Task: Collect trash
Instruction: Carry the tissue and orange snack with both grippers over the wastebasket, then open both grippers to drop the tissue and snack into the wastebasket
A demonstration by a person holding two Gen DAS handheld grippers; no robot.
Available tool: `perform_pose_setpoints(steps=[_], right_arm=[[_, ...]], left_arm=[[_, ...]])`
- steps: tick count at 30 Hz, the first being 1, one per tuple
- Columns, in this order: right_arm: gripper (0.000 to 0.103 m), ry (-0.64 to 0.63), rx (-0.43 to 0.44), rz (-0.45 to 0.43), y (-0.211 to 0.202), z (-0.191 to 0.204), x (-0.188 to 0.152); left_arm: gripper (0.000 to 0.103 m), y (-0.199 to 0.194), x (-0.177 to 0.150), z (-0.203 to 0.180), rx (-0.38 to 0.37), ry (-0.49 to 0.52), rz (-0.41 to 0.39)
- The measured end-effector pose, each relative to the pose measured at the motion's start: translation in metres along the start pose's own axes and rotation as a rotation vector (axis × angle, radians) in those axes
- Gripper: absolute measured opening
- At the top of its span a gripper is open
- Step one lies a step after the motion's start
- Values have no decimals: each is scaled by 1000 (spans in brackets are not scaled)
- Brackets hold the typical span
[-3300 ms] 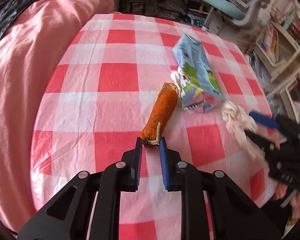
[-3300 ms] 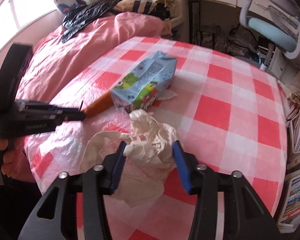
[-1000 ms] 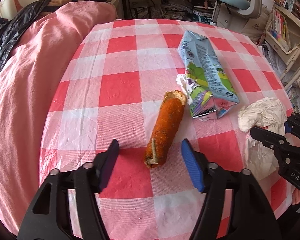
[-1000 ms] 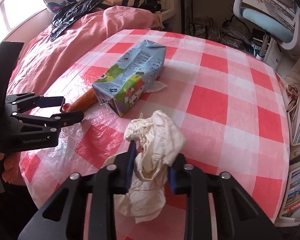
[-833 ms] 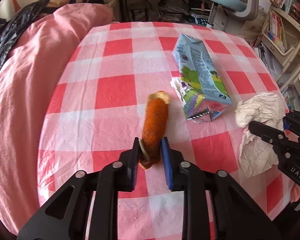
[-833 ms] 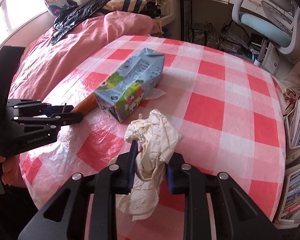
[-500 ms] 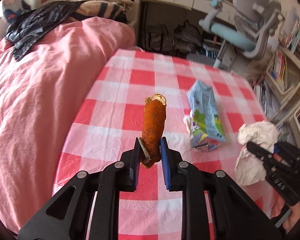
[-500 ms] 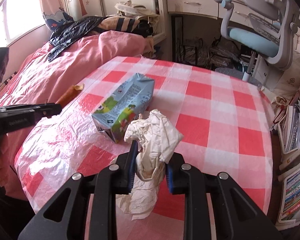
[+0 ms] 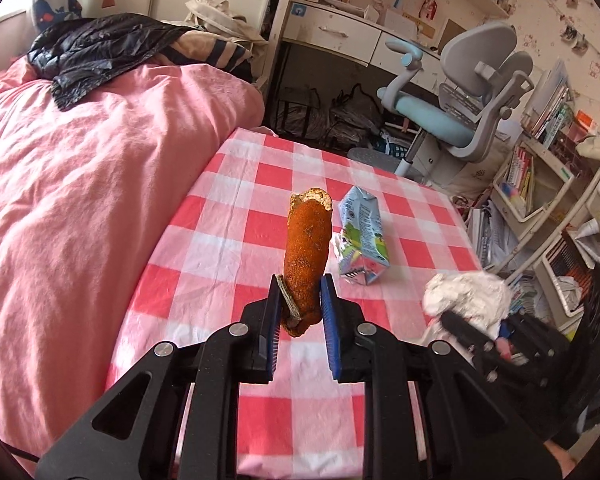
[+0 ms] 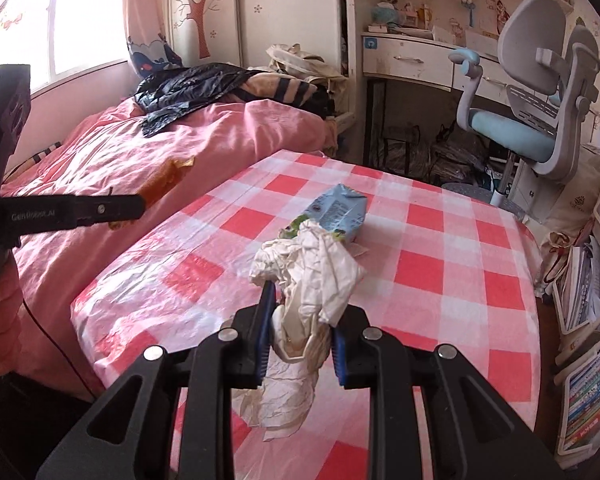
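1. cluttered bedroom: round table (image 9: 260,216) under a red-and-white checked cloth, pink bed (image 9: 80,184) on one side, desk and grey-blue swivel chair (image 9: 456,112) behind.
2. left gripper (image 9: 300,300): jaws clamped on the lower end of an orange, crumb-coated food stick (image 9: 306,248), carried clear of the cloth and standing nearly upright. top end looks bitten or broken, pale inside; a thin flat stick or wrapper edge shows at the left pad.
3. right gripper (image 10: 302,320): jaws clamped on a crumpled white paper wad (image 10: 312,276), also off the table, with a loose tail hanging below the pads.
4. light-blue drink carton (image 9: 362,240) lies on its side mid-table, untouched. a small white scrap pokes out beside it.
5. progress, judged: two of three visible trash items are picked up; none binned. no bin or bag is clearly visible in either view.
6. remaining: deposit both held items, then fetch the carton and scrap.
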State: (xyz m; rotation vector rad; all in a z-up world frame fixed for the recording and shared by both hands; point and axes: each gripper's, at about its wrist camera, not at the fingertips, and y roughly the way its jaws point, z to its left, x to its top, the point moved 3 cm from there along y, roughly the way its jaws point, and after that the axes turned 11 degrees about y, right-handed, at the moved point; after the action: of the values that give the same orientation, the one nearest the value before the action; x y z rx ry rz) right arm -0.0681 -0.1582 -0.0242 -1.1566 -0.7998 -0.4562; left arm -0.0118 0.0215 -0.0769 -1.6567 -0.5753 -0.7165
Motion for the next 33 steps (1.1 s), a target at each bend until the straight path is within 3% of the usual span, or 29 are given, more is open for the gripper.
perform_pose_setpoints(steps=[10,20,25,28,32,33], right_arm=[[25,-68,62,78,-34,44,-60],[28,-99,115,202,-64,64,-124],[40,-120,120,286,-68,67,-149],[43,-95,106,274,-73,61,-148],[57,-23,77,226,-78,47,-132],[60,-4,70,214,-78,42,-126]], left_arm=[[18,-49,-61,-10,-19,5,16],[18,-68,-124,-32,-7,80,114],[18,-72,-142,-37,10,93,154],[18,-75,-153,-40,15,95,184],[19,-75,-169,-47,-8,93,241],[24,-74,-173,-49,-16,97,258]])
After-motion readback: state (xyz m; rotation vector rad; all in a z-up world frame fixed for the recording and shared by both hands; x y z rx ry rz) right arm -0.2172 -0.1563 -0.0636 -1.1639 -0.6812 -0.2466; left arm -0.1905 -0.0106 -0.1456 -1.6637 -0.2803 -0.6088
